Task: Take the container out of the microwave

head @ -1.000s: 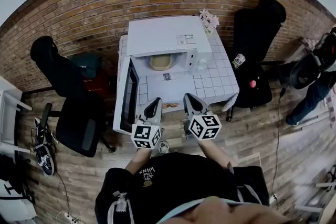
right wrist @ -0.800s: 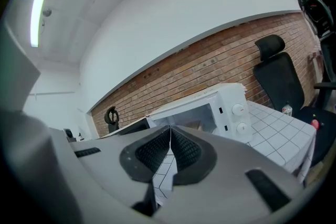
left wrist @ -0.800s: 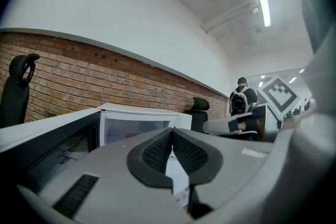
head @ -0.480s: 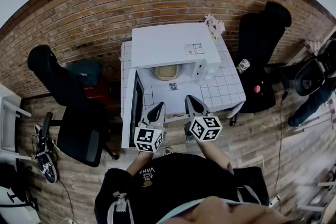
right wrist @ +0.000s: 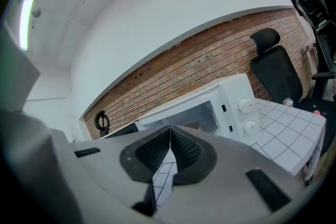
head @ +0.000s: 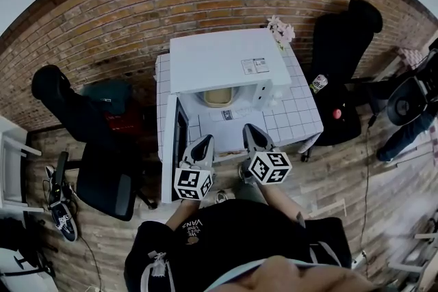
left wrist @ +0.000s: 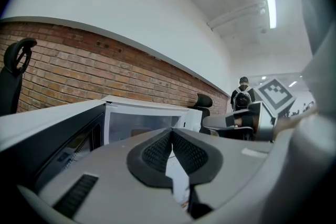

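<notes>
Both pairs of jaws are closed, pad against pad, with nothing between them: left gripper (left wrist: 171, 136), right gripper (right wrist: 170, 131). Both point at the one open microwave (head: 226, 58) straight ahead. One tan container (head: 219, 96) sits inside the cavity, beyond and between the two jaw tips, well apart from both. From above it looks round, so we read no long axis. The door (head: 175, 140) stands open just left of the left jaws. Two knobs (right wrist: 245, 106) are on the front panel, right of the right jaws. One sticker (head: 253, 65) is on the microwave top, print too small to read. A white tiled table (head: 298, 113) lies beneath.
</notes>
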Action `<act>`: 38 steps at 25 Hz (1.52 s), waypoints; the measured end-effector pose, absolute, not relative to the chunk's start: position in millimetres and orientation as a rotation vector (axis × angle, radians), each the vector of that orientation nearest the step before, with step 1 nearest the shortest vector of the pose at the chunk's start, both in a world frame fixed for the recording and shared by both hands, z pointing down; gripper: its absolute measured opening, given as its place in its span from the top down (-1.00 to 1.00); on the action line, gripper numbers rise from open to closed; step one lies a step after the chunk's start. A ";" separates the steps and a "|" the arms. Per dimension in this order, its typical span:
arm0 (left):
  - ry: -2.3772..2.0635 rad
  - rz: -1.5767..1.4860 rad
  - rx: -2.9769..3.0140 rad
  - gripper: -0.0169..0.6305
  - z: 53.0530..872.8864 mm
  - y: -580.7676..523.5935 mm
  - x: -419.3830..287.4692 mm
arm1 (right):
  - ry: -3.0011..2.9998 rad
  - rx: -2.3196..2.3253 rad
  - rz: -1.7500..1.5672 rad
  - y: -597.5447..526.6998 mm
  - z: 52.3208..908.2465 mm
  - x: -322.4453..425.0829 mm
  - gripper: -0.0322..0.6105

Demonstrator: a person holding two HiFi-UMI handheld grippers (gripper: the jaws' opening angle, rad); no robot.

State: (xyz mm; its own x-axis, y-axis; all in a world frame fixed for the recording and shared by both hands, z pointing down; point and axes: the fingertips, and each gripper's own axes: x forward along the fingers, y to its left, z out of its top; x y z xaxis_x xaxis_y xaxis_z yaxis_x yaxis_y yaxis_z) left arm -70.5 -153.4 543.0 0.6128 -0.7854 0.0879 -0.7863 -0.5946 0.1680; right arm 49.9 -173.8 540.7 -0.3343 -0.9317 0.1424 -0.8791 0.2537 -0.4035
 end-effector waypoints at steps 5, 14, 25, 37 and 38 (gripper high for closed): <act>-1.357 -0.014 2.615 0.91 541.9 -173.3 -71.4 | 2.423 -1.705 -0.633 -193.5 541.2 50.8 0.89; -1.430 -0.029 2.568 0.91 539.8 -209.8 -66.9 | 2.497 -1.682 -0.638 -232.5 544.9 54.2 0.89; -1.494 -0.017 2.512 0.91 548.3 -242.0 -70.0 | 2.525 -1.669 -0.691 -267.9 559.9 56.6 0.89; -1.506 -0.001 2.486 0.91 564.5 -280.6 -64.6 | 2.544 -1.672 -0.770 -307.3 588.0 62.4 0.89; -1.503 0.003 2.485 0.91 566.2 -283.6 -63.8 | 2.545 -1.672 -0.779 -310.4 590.8 62.8 0.89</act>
